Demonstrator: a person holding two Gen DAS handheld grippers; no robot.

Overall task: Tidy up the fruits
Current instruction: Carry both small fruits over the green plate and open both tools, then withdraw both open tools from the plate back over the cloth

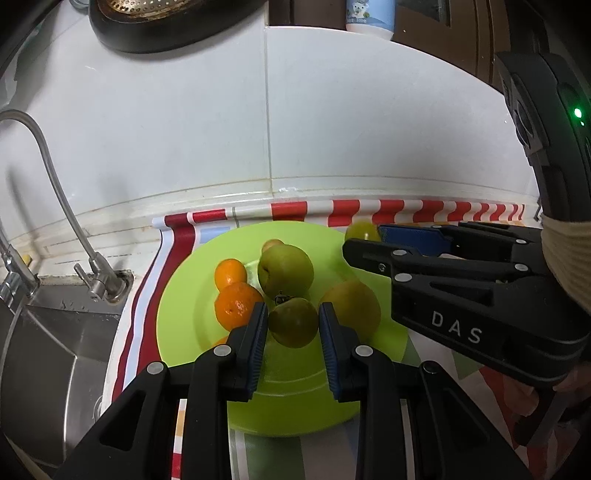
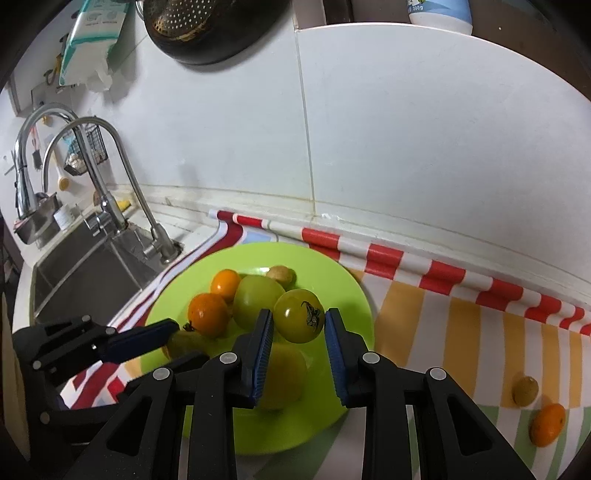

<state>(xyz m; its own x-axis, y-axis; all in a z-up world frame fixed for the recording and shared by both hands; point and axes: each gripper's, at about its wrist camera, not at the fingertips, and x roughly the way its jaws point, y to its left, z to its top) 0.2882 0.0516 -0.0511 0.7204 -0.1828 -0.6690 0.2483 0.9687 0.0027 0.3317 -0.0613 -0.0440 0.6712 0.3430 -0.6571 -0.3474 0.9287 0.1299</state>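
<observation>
A lime green plate (image 1: 184,317) (image 2: 347,295) sits on a striped cloth and holds two oranges (image 1: 236,304), green fruits and a yellow one (image 1: 354,310). My left gripper (image 1: 293,325) is shut on a green tomato-like fruit (image 1: 293,321) just above the plate. My right gripper (image 2: 299,321) is shut on a yellow-green tomato with a dark stem (image 2: 299,314), held over the plate. The right gripper also shows in the left wrist view (image 1: 373,240) at the right, and the left gripper in the right wrist view (image 2: 159,332) at the left.
A steel sink (image 2: 85,269) with faucets (image 2: 110,206) lies left of the cloth. A white tiled wall stands behind. On the cloth at the right lie a small brown-green fruit (image 2: 525,389) and an orange (image 2: 547,424). A dark colander (image 2: 207,29) hangs above.
</observation>
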